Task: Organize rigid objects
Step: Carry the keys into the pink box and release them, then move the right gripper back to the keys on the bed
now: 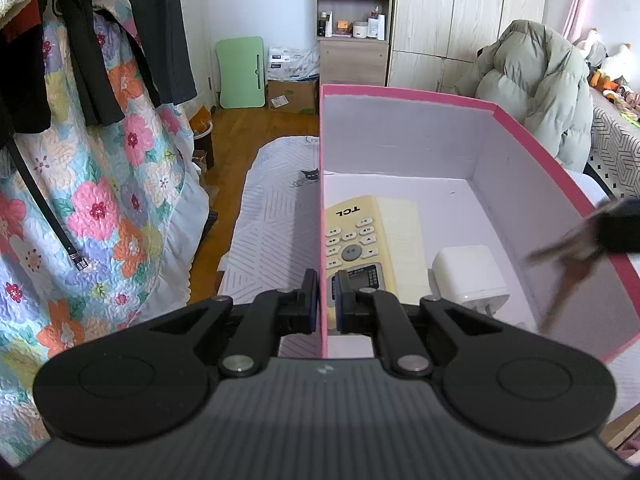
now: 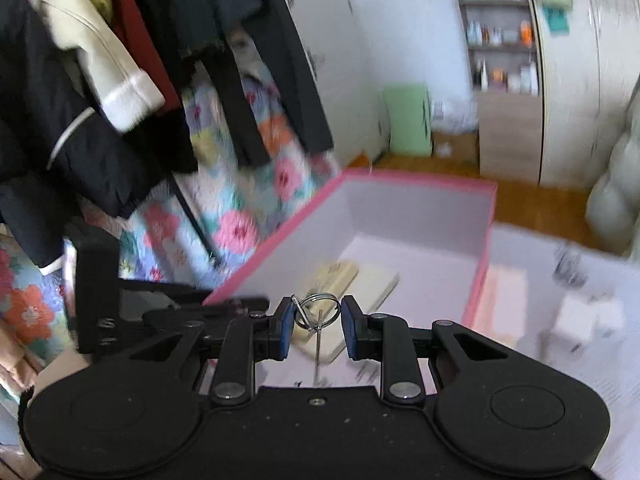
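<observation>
A pink box point(image 1: 404, 92) with a white inside stands on the bed. My left gripper point(image 1: 327, 300) is shut on the box's left wall. Inside lie a cream TCL remote point(image 1: 356, 240) and a white charger plug point(image 1: 470, 274). A blurred bunch of keys point(image 1: 572, 256) with a black fob hangs over the box's right wall. In the right wrist view my right gripper point(image 2: 317, 326) is over the box point(image 2: 416, 178), fingers apart, with the metal key ring point(image 2: 318, 312) between the pads, touching the left pad point(image 2: 285, 330). The remote point(image 2: 352, 280) lies below.
Hanging clothes and a floral quilt point(image 1: 100, 184) are on the left. A puffy green coat point(image 1: 532, 80) is heaped behind the box. A white item point(image 2: 576, 316) lies on the bed right of the box. Shelves point(image 1: 352, 12) and wardrobe stand at the back.
</observation>
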The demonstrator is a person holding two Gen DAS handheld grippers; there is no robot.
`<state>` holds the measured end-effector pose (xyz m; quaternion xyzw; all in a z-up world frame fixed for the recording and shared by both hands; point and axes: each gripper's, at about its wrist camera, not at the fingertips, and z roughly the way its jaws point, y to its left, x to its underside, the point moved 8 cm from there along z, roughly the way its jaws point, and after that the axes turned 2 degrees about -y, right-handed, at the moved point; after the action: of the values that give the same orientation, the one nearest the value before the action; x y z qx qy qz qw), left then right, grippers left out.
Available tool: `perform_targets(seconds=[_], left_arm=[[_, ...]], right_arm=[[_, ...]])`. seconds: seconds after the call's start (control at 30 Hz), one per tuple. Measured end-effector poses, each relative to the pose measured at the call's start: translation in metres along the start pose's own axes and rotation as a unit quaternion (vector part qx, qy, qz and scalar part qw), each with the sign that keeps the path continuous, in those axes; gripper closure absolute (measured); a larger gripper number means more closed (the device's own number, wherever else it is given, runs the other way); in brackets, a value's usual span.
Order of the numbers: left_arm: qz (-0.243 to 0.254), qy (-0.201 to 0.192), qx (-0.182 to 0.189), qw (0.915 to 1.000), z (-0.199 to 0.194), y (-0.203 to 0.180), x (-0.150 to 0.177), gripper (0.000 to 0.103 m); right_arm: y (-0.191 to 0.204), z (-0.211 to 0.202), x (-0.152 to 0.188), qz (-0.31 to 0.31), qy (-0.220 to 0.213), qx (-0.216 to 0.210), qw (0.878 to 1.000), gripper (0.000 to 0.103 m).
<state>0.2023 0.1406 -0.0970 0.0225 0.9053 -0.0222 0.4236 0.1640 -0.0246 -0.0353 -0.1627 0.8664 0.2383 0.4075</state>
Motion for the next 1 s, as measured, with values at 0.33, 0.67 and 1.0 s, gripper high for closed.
perform_targets(seconds=[0.33, 0.67, 1.0], left_arm=[[-0.003, -0.001, 0.005, 1.0, -0.001, 0.0, -0.001, 0.096], [-0.006, -0.001, 0.015, 0.9999, -0.003, 0.003, -0.001, 0.096], [-0.006, -0.002, 0.018, 0.9998, -0.004, 0.006, 0.0, 0.096]], right_arm=[[-0.001, 0.08, 0.004, 0.013, 0.096, 0.003, 0.995, 0.073], [-0.012, 0.039, -0.017, 0.005, 0.026, 0.032, 0.999, 0.061], [-0.092, -0.022, -0.015, 0.016, -0.018, 0.149, 0.989, 0.046]])
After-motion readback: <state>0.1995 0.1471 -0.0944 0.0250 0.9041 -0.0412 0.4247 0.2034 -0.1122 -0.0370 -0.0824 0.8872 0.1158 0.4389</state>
